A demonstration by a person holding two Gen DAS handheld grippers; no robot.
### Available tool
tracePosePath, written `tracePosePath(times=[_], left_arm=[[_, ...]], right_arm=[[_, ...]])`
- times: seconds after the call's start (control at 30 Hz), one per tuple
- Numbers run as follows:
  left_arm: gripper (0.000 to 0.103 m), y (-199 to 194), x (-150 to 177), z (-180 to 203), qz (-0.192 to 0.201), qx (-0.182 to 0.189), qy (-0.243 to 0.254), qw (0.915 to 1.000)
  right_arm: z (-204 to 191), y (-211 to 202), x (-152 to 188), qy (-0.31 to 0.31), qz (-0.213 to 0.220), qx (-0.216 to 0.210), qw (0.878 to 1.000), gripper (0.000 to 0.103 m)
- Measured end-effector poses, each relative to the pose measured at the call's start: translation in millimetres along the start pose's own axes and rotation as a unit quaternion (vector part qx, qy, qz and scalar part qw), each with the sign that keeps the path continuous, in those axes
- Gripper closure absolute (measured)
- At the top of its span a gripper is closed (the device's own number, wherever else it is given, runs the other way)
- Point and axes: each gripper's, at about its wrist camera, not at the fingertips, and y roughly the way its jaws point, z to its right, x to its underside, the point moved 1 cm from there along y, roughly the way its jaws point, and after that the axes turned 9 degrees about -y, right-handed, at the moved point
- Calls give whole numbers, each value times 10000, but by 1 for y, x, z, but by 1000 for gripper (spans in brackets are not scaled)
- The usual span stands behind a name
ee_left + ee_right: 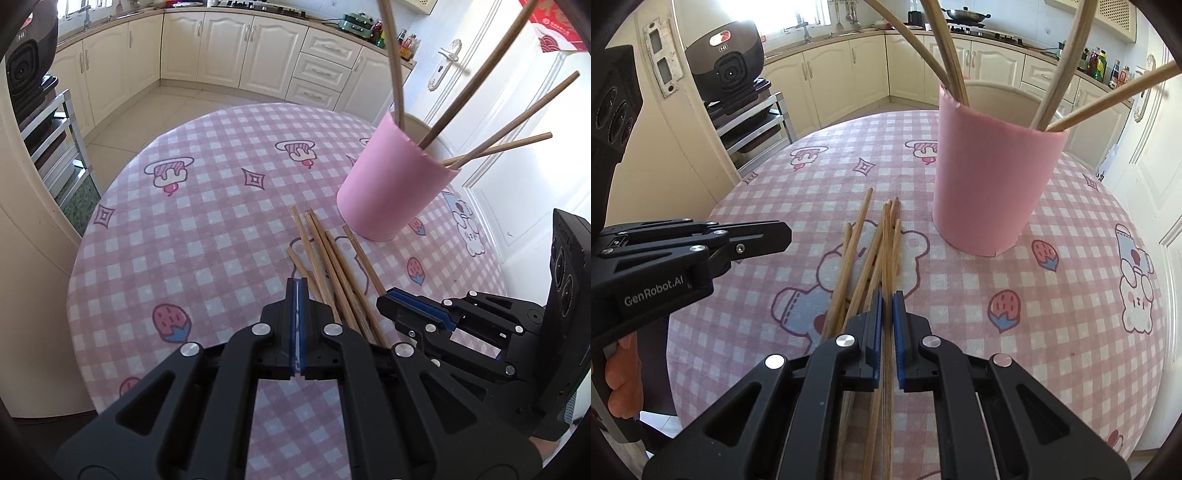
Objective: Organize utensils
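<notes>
Jaws, left gripper (297, 286): clenched, blue pads pressed together with nothing between them, hovering over the round table with pink-and-white checked cartoon-print cloth (207, 229), just left of the loose chopsticks.

Jaws, right gripper (887, 299): narrowly parted, straddling one wooden chopstick (887, 258) of the pile; whether the pads actually pinch it cannot be told.

Loose wooden chopsticks (332, 266): a small fanned heap, several sticks crossing one another, lying flat on the cloth toward the table's near edge, their far tips ending just beside the base of the cup.

Pink cylindrical cup (993, 177): upright on the cloth, toward the table's right edge, beyond the heap.

Stored wooden chopsticks (491, 136): several, standing inside the cup, leaning outward against its rim in different directions.

Surroundings: cream kitchen cabinets (229, 40) beyond the table's far edge; dark rice cooker (726, 61) on a metal rack past the left edge; white panelled door (517, 192) past the right edge.
</notes>
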Motion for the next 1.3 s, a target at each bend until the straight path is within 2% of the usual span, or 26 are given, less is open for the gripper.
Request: tracePosePath(times=[0.3, 1.3], left_arm=[[102, -19, 2, 13, 169, 54, 51, 9998], [102, -11, 27, 9, -22, 75, 136, 9999]], right_arm=[[-8, -18, 0, 80, 231, -139, 9996, 98], [-11, -16, 27, 252, -148, -131, 9995, 98]])
